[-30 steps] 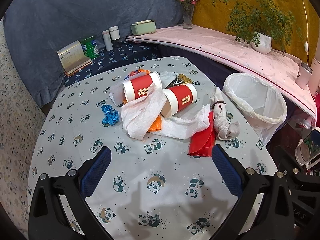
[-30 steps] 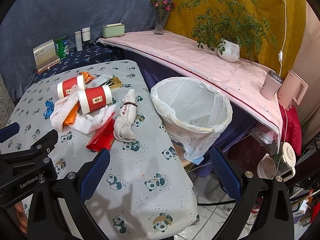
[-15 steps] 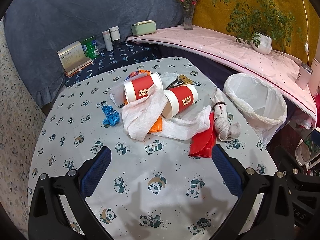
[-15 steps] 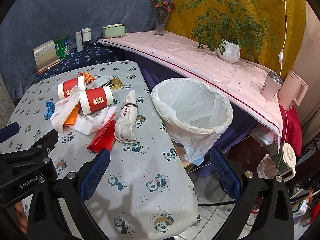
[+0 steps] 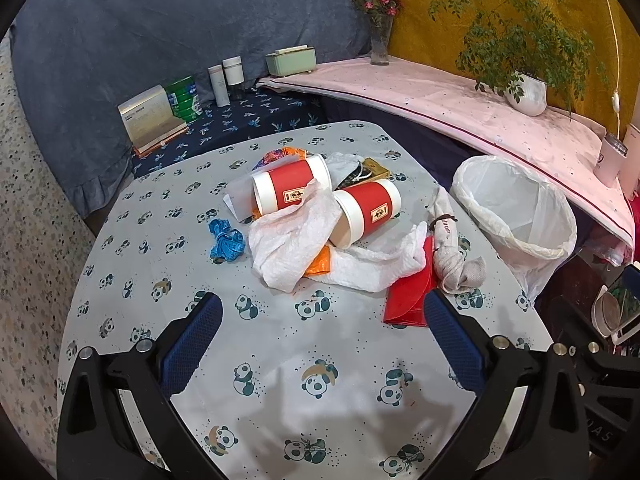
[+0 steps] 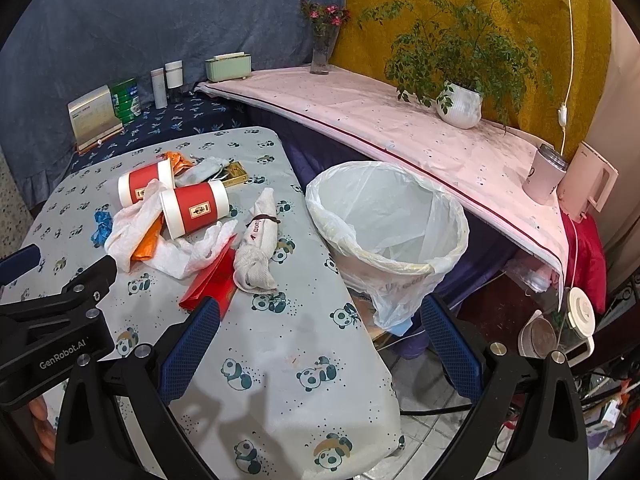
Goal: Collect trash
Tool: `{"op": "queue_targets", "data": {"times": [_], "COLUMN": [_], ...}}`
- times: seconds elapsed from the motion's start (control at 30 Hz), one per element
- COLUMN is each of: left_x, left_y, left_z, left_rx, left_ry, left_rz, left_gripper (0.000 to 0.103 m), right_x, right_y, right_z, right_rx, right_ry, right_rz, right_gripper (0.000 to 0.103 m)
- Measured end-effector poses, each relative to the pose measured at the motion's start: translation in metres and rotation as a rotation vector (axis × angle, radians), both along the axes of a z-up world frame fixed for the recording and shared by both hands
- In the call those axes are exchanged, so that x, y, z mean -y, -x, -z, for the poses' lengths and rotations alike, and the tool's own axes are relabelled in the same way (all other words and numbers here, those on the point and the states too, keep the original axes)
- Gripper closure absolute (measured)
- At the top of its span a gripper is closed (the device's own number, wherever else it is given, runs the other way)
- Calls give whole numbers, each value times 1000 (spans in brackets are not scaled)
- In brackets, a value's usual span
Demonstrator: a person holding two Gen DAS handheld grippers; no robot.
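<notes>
Panda-print cloth covers the table (image 5: 280, 344) in front of me, and behind it blue drapery gives way to a mustard-yellow hanging on the right. Along the back runs a pink-covered ledge (image 6: 400, 120) carrying a potted plant (image 6: 460, 104), a vase of small flowers (image 6: 322, 52) and a pale green box (image 6: 228, 66); a green can (image 5: 182, 94) and two white bottles stand on a dark blue patterned shelf to the left.

I see the trash heaped mid-table: two red-and-white paper cups (image 5: 366, 212) lying on their sides, crumpled white tissue (image 5: 292, 240) draped over and under them, an orange wrapper (image 5: 318, 264) poking out beneath, a blue crumpled scrap (image 5: 226, 240) just to the left, a flat red envelope (image 5: 408, 300) and a rolled grey cloth (image 6: 256, 248) tied with a dark band at the right edge of the heap. A white-lined bin (image 6: 384, 224) stands beside the table's right edge.

My left gripper (image 5: 320, 320) hangs over the near part of the table, jaws spread wide with nothing between them. My right gripper (image 6: 320, 320) is likewise wide apart and empty, over the table's near right corner, with the bin ahead of it.
</notes>
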State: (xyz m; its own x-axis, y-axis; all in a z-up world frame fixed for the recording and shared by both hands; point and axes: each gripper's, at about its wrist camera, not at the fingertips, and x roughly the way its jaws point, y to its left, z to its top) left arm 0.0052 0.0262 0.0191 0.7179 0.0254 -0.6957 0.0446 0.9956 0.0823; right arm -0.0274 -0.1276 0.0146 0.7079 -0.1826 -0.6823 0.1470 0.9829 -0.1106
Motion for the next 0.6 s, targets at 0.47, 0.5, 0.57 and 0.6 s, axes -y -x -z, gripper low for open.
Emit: {"op": "queue_targets", "data": {"times": [0.47, 0.5, 0.57, 0.6], "left_x": [-2, -2, -2, -2], "left_y": [-3, -3, -6, -7], "left_z": [-2, -2, -1, 0], "left_rx": [3, 4, 3, 3], "left_ry": [0, 1, 0, -3], "left_rz": [1, 2, 6, 7], "left_gripper": [7, 7, 7, 7], "right_x": [0, 0, 1, 1], "right_y": [-5, -6, -7, -7], "right_z": [-2, -2, -1, 0], "right_rx": [5, 5, 4, 5], "right_ry": [-2, -1, 0, -2], "right_rz": [5, 6, 9, 9], "right_gripper": [7, 7, 7, 7]}}
